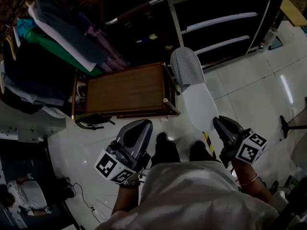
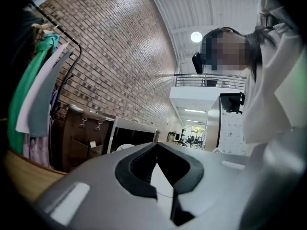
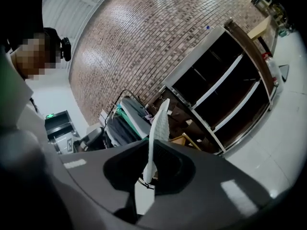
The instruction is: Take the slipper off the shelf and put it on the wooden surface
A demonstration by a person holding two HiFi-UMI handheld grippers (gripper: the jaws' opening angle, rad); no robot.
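A white slipper (image 1: 194,92) with a grey patterned upper hangs above the tiled floor, just right of the wooden surface (image 1: 127,90). My right gripper (image 1: 219,124) is shut on its near end. In the right gripper view the slipper (image 3: 160,123) stands edge-on, rising from between the jaws of the right gripper (image 3: 147,178). The black shelf (image 1: 225,20) stands behind it with bare boards. My left gripper (image 1: 143,124) hovers low, in front of the wooden surface, with its jaws together and nothing in them; the left gripper view shows the left gripper (image 2: 160,178) pointing up at a brick wall.
A clothes rack (image 1: 53,37) with hanging garments stands left of the wooden surface. The holder's shoes (image 1: 165,150) are on the white tiles between the grippers. A person (image 1: 24,195) sits at the lower left. A black stand base (image 1: 292,124) lies at the right edge.
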